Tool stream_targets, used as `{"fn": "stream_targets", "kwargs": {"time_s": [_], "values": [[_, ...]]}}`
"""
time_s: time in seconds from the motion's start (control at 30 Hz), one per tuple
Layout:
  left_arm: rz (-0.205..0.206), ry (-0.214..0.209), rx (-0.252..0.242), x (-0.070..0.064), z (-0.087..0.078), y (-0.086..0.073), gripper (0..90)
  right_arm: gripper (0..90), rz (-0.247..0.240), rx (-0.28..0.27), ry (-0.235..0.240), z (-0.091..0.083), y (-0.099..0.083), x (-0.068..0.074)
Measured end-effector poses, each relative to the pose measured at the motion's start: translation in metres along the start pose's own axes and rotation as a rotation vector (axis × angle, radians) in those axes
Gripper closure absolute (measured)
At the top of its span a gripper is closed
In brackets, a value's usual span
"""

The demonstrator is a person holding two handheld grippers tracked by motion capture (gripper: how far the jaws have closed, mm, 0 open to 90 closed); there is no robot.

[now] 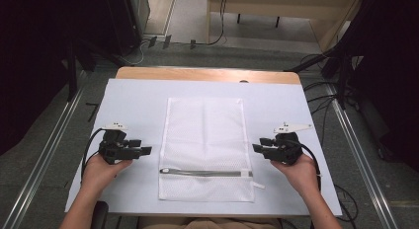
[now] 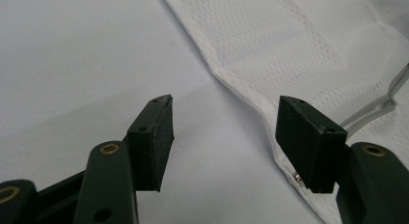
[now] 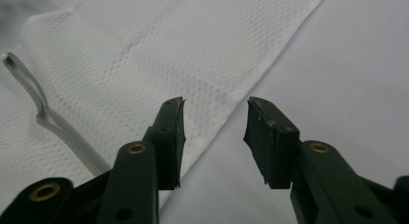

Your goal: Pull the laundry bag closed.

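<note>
A white mesh laundry bag lies flat in the middle of the table, its grey zipper running across near the front end. My left gripper rests at the bag's left edge, open, with nothing between its jaws. In the left gripper view the bag's hem and part of the zipper lie just beyond the left gripper. My right gripper sits at the bag's right edge, open and empty. The right gripper points at the mesh bag, with the zipper at left.
A white sheet covers the table, with a strip of bare wood along the far edge. Metal rails run along the floor on both sides. Cables and stands sit on the floor beyond the table.
</note>
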State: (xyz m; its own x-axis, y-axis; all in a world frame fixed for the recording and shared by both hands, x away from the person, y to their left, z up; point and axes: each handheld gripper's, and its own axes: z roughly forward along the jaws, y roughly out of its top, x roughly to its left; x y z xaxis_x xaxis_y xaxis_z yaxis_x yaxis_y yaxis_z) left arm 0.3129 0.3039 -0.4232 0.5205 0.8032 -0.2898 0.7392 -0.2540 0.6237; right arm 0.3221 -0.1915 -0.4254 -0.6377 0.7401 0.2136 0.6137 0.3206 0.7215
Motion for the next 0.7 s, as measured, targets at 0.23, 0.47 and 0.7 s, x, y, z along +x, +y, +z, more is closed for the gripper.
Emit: {"fn": "stream_targets", "kwargs": {"time_s": [0.23,0.47,0.7], "values": [[-0.001,0.012,-0.005,0.002,0.001,0.001,38.3,65.7,-0.034,0.029,0.037,0.004,0.003,0.016],[-0.001,0.015,-0.012,0.002,0.001,0.001,38.1,68.8,-0.07,0.037,0.072,0.01,0.007,0.031],[-0.006,0.022,-0.016,0.003,0.001,0.0,37.9,67.9,-0.096,0.043,0.091,0.017,0.01,0.042]]}}
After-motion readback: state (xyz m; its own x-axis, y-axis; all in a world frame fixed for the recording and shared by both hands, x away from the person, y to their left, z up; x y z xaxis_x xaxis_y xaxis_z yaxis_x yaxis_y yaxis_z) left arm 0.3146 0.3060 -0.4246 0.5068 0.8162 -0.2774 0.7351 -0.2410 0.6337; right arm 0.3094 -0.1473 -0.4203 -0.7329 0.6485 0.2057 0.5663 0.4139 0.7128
